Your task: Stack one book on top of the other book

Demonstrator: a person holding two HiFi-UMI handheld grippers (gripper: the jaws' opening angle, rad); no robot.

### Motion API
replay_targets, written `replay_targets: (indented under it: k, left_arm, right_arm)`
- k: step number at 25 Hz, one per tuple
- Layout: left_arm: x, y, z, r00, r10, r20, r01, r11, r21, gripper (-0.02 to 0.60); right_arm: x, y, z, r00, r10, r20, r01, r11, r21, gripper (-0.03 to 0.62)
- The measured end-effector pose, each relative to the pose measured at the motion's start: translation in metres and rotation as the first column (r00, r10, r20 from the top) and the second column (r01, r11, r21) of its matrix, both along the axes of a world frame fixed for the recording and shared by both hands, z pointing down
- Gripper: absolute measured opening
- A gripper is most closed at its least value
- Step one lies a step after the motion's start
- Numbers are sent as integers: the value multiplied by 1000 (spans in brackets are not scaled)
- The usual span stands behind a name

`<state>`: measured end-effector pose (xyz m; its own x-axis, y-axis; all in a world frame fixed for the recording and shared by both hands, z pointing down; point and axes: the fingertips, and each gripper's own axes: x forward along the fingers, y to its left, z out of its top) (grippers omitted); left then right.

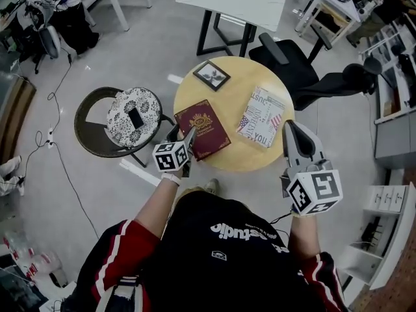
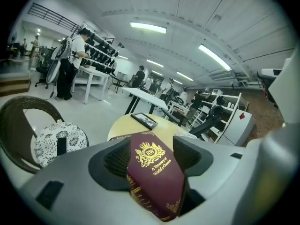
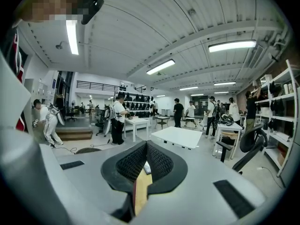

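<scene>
Your left gripper [image 1: 184, 134] stands open astride the near corner of the maroon, gold-stamped hardback book [image 1: 205, 127]. The book lies flat by the round wooden table's [image 1: 229, 96] near-left edge, long axis pointing away and slightly leftward (stiff, likely weighty: bite deep). The white printed book [image 1: 261, 116] lies nearer the right edge. Your right gripper [image 1: 290, 127] is closed and empty.
</scene>
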<state>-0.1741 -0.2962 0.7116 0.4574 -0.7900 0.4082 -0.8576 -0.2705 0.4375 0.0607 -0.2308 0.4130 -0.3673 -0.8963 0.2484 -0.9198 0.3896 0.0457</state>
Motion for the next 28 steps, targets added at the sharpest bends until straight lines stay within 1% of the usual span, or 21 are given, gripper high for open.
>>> replay_targets:
  k: [4, 9, 11, 16, 20, 22, 23, 26, 28]
  left_arm:
    - [3, 0, 41, 1000, -22, 12, 23, 996, -86, 305]
    - [6, 4, 85, 997, -28, 69, 40, 984, -176, 333]
    - [3, 5, 94, 997, -34, 73, 47, 982, -184, 345]
    - [-3, 5, 94, 997, -24, 76, 37, 985, -171, 354]
    - [-16, 11, 96, 997, -50, 65, 61, 982, -181, 354]
    - [-23, 15, 96, 996, -79, 37, 85, 977, -195, 353]
    - [-26, 16, 96, 995, -99, 8, 99, 973, -207, 351]
    - [-29, 20, 98, 978, -167, -124, 130, 955, -265, 348]
    - [-25, 20, 103, 958, -188, -214, 119, 947, -298, 350]
  right_arm:
    - [3, 5, 2, 1000, 2, -9, -3, 1000, -7, 29]
    - [6, 10, 4, 1000, 11, -19, -11, 1000, -17, 29]
    - [6, 11, 5, 1000, 14, -20, -15, 1000, -21, 29]
    - [5, 7, 6, 1000, 14, -18, -15, 1000, -22, 29]
    - [0, 4, 8, 1000, -1, -18, 0, 1000, -25, 29]
    - [-2, 3, 7, 1000, -8, -15, 8, 1000, -25, 29]
    - [-3, 2, 7, 1000, -11, -12, 11, 1000, -25, 29]
    - [-5, 0, 6, 1000, -20, 3, 20, 1000, -23, 29]
    - [-5, -1, 5, 1000, -23, 8, 23, 999, -25, 29]
